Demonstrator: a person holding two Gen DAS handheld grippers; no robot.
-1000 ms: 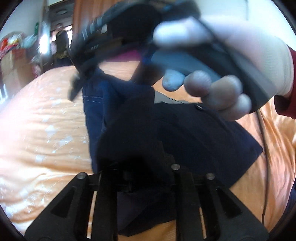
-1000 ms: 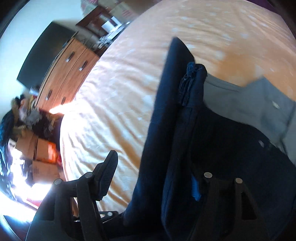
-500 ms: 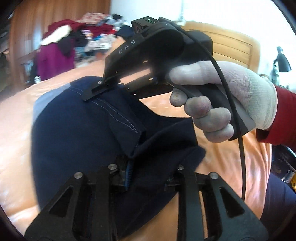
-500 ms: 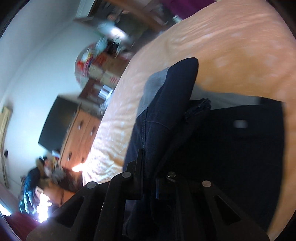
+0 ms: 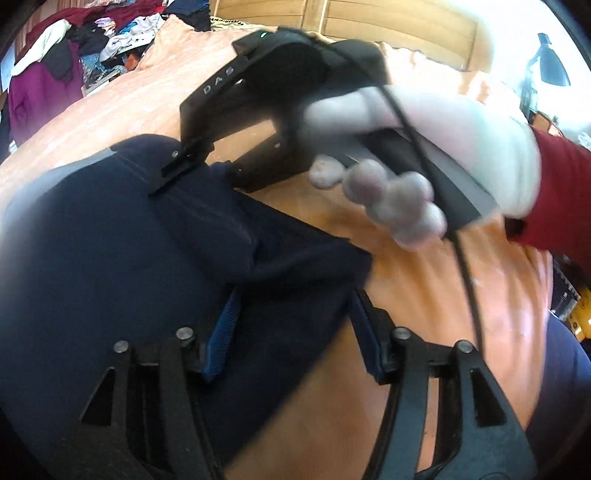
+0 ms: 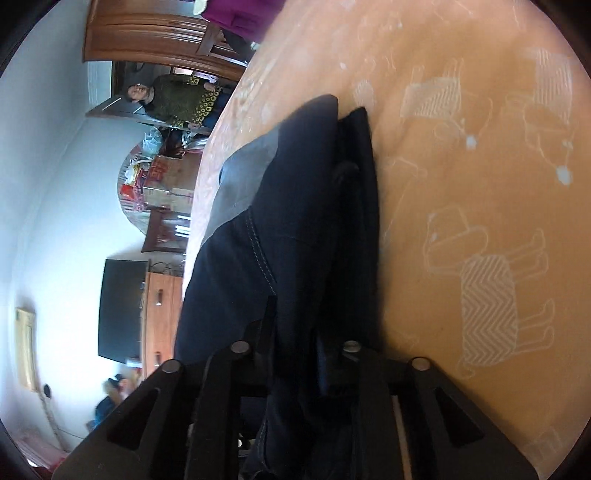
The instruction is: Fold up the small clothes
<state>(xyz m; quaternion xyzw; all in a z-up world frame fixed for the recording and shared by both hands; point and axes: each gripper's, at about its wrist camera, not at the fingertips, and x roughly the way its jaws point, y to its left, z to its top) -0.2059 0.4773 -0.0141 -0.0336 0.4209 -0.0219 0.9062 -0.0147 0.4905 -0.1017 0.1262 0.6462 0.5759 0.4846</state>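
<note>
A dark blue garment (image 5: 110, 258) with a grey panel (image 6: 247, 173) lies folded over on the orange bed (image 5: 424, 295). My left gripper (image 5: 293, 332) sits low over its near corner. Its jaws are opening and stand wide, with the fabric lying loose between the blue pads (image 5: 221, 332). My right gripper (image 5: 201, 173), held by a white-gloved hand (image 5: 406, 122), rests at the garment's far edge. In the right wrist view the right gripper (image 6: 297, 336) has a bunched fold of the garment (image 6: 306, 206) between its fingers, and its jaws are opening.
The orange bedspread (image 6: 461, 129) with white dog drawings spreads to the right of the garment. A heap of clothes (image 5: 74, 44) lies at the far left, before a wooden headboard (image 5: 369, 18). A person (image 6: 173, 99) stands in a doorway, near a dark screen (image 6: 118, 310) and a dresser (image 6: 160, 314).
Both grippers carried the raised fabric over and down onto the bed. The left jaws have spread wide off the cloth. The right gripper rolled and its jaws eased apart.
</note>
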